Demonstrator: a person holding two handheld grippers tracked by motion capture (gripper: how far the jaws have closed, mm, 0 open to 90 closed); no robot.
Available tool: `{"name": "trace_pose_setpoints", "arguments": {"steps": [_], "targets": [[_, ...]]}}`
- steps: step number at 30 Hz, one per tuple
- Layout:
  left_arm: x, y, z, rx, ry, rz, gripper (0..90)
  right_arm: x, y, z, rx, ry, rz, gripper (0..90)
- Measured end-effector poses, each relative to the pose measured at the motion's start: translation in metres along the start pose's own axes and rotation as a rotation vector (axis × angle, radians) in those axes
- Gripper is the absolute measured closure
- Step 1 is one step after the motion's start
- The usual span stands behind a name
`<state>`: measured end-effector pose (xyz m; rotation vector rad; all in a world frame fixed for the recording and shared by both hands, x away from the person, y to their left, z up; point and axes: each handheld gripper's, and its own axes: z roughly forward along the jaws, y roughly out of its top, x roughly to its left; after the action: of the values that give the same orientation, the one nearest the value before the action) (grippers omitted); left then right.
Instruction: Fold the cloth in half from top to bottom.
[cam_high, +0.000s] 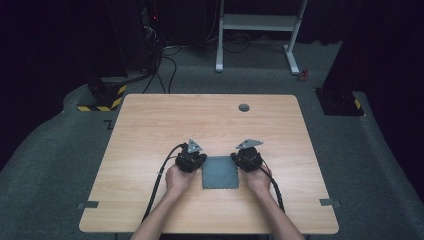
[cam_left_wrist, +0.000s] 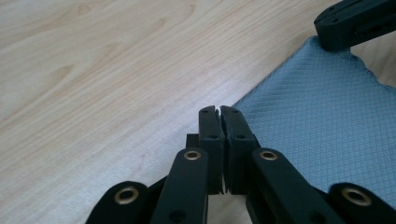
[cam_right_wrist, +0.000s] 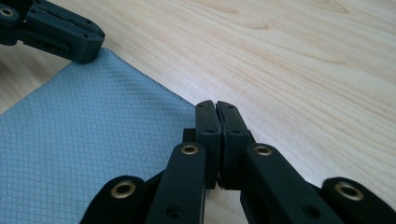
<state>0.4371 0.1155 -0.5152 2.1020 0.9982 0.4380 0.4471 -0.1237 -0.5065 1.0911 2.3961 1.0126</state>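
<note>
Dark grey carpet surrounds a pale wooden table (cam_high: 150, 130), with black curtains and the legs of a white stand (cam_high: 260, 30) behind it. On the table's near half lies a grey cloth (cam_high: 220, 172), a flat, nearly square piece with a fine diamond weave, sitting between the two hands. Its sides run roughly parallel to the table's edges, so it has no marked long axis; it may be slightly longer from near to far.

At the cloth's far left corner sits the left gripper (cam_left_wrist: 219, 111), its jaws pressed together at that corner; in the left gripper view the cloth's edge runs right up to the closed tips, though whether fabric is actually pinched between them cannot be told. The right gripper (cam_right_wrist: 217, 105) mirrors it at the far right corner, jaws likewise together with the cloth edge meeting them, and the same doubt applies.

Bare wood stretches beyond the cloth up to a small round grommet (cam_high: 244, 107) near the far edge, and wide bare strips lie to either side. The cloth's near edge stands well back from the table's near edge, where the forearms come in.
</note>
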Motion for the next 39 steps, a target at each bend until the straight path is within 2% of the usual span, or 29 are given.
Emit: {"name": "trace_pose_setpoints", "arguments": {"steps": [6,9,14,16,18,19,21,23,27,30,31,33,35,36,39], "targets": [[0.004,0.004,0.002,-0.010,0.020,0.025,87.6,-0.004,-0.001,0.009,-0.008,0.000,0.012,88.5],[0.006,0.006,0.003,-0.022,0.028,0.020,87.6,-0.004,-0.001,0.013,0.003,-0.008,0.027,88.5],[0.011,0.003,0.010,-0.013,0.034,-0.003,86.4,-0.006,0.005,0.018,0.006,-0.021,0.019,87.3],[0.012,0.003,0.009,-0.008,0.043,-0.017,81.1,-0.006,0.006,0.020,0.008,-0.031,0.020,81.9],[0.010,0.003,0.003,-0.016,0.028,-0.030,73.6,-0.007,0.004,0.017,-0.004,-0.032,0.050,73.1],[0.008,0.003,-0.001,-0.023,0.028,-0.025,73.6,-0.007,0.003,0.013,-0.023,-0.035,0.057,73.8],[0.003,0.004,-0.012,-0.050,0.019,-0.001,73.7,-0.005,0.001,0.004,-0.048,-0.016,0.056,78.1],[-0.003,0.002,-0.019,-0.065,-0.008,0.018,73.9,0.000,0.000,-0.004,-0.069,0.003,0.019,83.8],[-0.016,-0.008,-0.020,-0.031,-0.054,0.068,74.3,0.010,-0.009,-0.007,-0.042,0.054,-0.032,87.6],[-0.016,-0.017,-0.016,-0.006,-0.065,0.054,74.3,0.011,-0.017,-0.001,-0.016,0.067,-0.024,87.5],[-0.016,-0.020,-0.015,0.003,-0.069,0.049,74.2,0.010,-0.020,0.000,-0.025,0.072,-0.023,87.3],[-0.014,-0.023,-0.016,-0.011,-0.077,0.043,73.5,0.009,-0.021,-0.001,-0.023,0.078,-0.010,85.9],[-0.016,-0.023,-0.017,-0.001,-0.052,0.048,69.7,0.009,-0.021,-0.003,-0.020,0.070,-0.022,82.4],[-0.016,-0.023,-0.018,0.002,-0.039,0.053,65.6,0.008,-0.021,-0.004,-0.020,0.070,-0.010,80.7],[-0.015,-0.024,-0.022,-0.018,-0.034,0.033,59.3,0.007,-0.021,-0.009,-0.048,0.073,-0.004,77.4]]}}
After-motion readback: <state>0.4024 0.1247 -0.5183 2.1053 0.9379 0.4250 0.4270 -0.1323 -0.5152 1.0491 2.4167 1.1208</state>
